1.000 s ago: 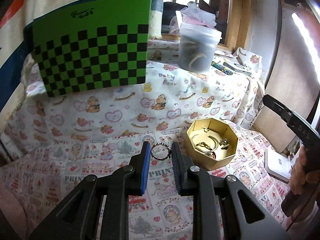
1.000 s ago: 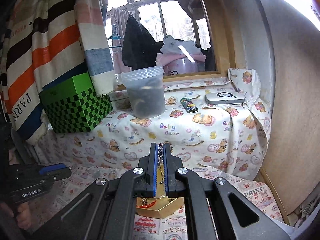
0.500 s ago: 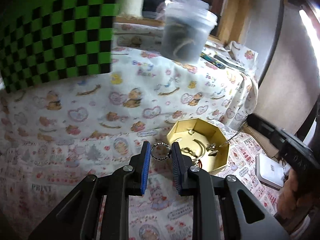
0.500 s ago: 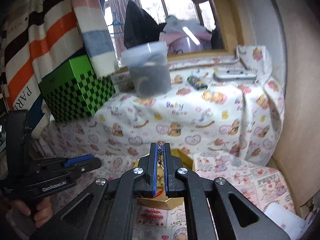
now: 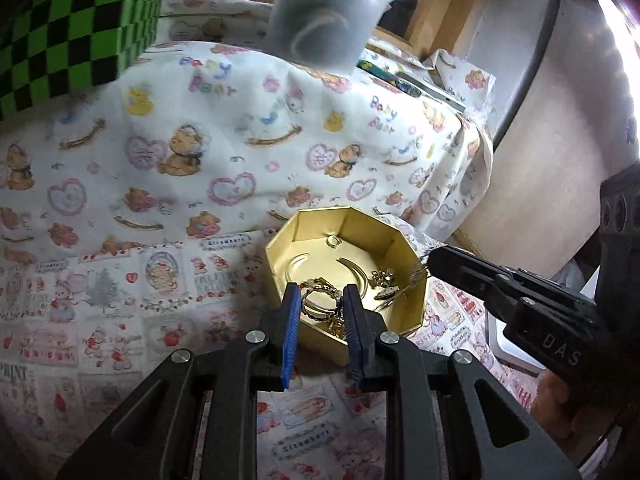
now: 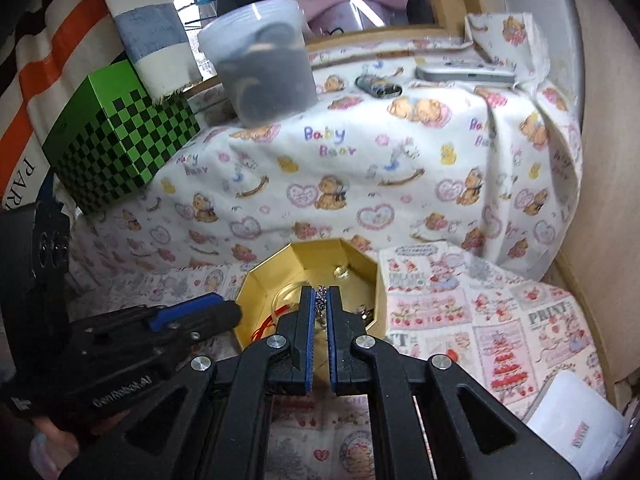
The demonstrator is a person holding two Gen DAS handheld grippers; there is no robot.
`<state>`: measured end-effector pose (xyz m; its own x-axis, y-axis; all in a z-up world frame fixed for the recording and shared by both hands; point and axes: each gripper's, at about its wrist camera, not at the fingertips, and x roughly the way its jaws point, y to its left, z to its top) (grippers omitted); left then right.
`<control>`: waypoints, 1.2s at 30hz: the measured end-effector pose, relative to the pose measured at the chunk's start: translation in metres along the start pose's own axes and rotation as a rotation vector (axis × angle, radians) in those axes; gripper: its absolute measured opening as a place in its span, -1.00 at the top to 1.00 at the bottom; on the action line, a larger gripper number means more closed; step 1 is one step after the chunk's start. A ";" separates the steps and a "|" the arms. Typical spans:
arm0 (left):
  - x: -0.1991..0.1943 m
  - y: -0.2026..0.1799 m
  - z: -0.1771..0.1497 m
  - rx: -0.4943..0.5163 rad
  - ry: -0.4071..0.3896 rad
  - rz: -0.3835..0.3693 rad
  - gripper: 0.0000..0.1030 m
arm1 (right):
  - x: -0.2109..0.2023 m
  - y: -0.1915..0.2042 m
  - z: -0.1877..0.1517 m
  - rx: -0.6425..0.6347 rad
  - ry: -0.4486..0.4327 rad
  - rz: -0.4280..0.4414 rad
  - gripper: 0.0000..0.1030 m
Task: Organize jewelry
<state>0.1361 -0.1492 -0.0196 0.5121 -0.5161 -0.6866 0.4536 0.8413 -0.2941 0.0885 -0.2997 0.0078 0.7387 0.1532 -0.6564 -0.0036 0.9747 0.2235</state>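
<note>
Left wrist view: left gripper [image 5: 320, 300], part-open, held a small beaded ring bracelet [image 5: 316, 300] over the gold octagonal tin [image 5: 400, 320]. Right wrist view: right gripper [image 6: 320, 308] pinched a silvery chain [image 6: 320, 296] above that tin. Depositing step; release likely next.

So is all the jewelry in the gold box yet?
Some is: several small pieces lie in the gold box. Two are in hand: the left gripper holds a ring over the box, and the right gripper pinches a silver chain. Both need dropping in.
</note>
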 end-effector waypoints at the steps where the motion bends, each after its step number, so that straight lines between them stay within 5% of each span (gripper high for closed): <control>1: 0.002 0.000 -0.001 0.000 0.005 -0.003 0.60 | 0.001 0.000 0.000 0.000 0.006 -0.003 0.89; 15: 0.007 -0.002 -0.002 0.023 -0.009 0.029 0.60 | 0.005 -0.007 -0.001 0.023 0.013 0.003 0.88; 19: 0.004 -0.001 0.000 0.021 -0.025 0.022 0.46 | 0.002 -0.004 -0.001 0.020 0.003 0.017 0.87; 23: -0.006 0.000 0.000 0.026 -0.063 0.048 0.29 | -0.001 -0.004 -0.001 0.035 -0.032 0.015 0.31; 31: -0.042 0.018 0.001 -0.020 -0.161 0.208 0.01 | -0.009 0.007 -0.001 -0.027 -0.085 -0.003 0.29; 36: -0.077 0.023 -0.004 0.005 -0.246 0.290 -0.33 | -0.019 0.017 -0.003 -0.082 -0.154 -0.026 -0.15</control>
<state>0.1043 -0.0898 0.0239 0.7794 -0.2804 -0.5602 0.2675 0.9576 -0.1072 0.0724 -0.2851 0.0221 0.8335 0.1075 -0.5419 -0.0335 0.9889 0.1447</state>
